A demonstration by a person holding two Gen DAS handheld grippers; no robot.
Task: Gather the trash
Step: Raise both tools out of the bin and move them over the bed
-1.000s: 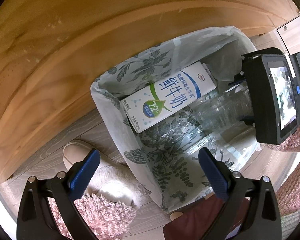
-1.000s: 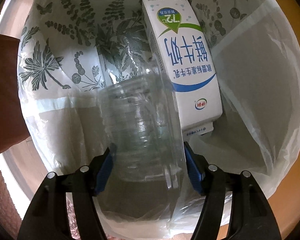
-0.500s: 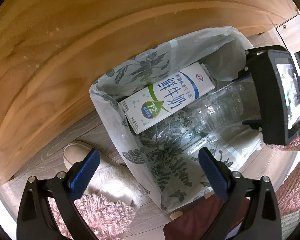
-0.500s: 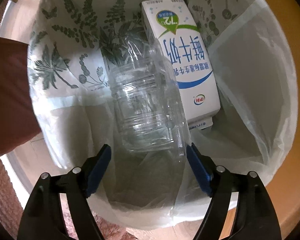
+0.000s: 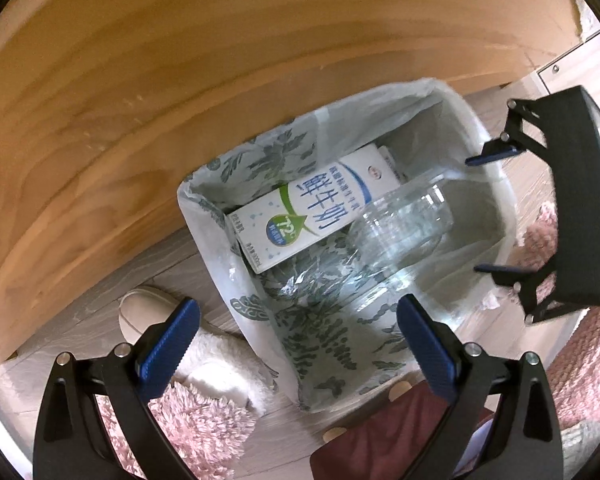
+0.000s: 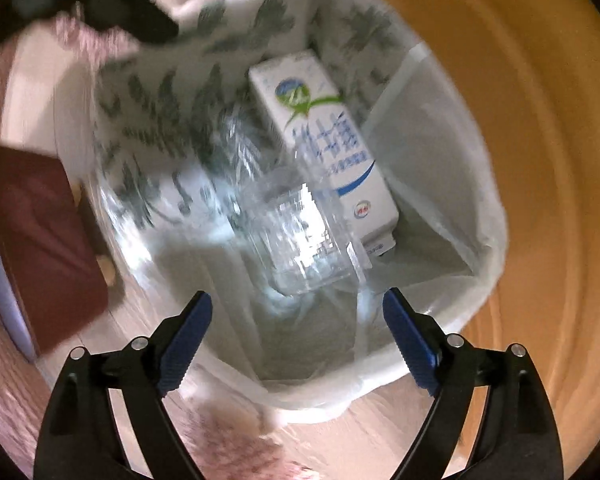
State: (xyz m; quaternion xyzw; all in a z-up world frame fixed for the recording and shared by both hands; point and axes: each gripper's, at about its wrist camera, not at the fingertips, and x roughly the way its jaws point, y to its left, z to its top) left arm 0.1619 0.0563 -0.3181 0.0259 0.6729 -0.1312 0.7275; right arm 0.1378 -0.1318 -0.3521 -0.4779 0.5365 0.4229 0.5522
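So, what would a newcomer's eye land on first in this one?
Probably the white milk carton with blue and green print, lying inside the leaf-patterned bin liner beside a wooden surface. Next to it a clear plastic bottle lies in the bin, free of the right claw, whose jaws are opening above it with nothing between them. The left claw hovers open over the bin's near edge.

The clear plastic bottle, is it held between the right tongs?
No, the clear plastic bottle lies in the bin beside the milk carton, apart from the opening right tongs.
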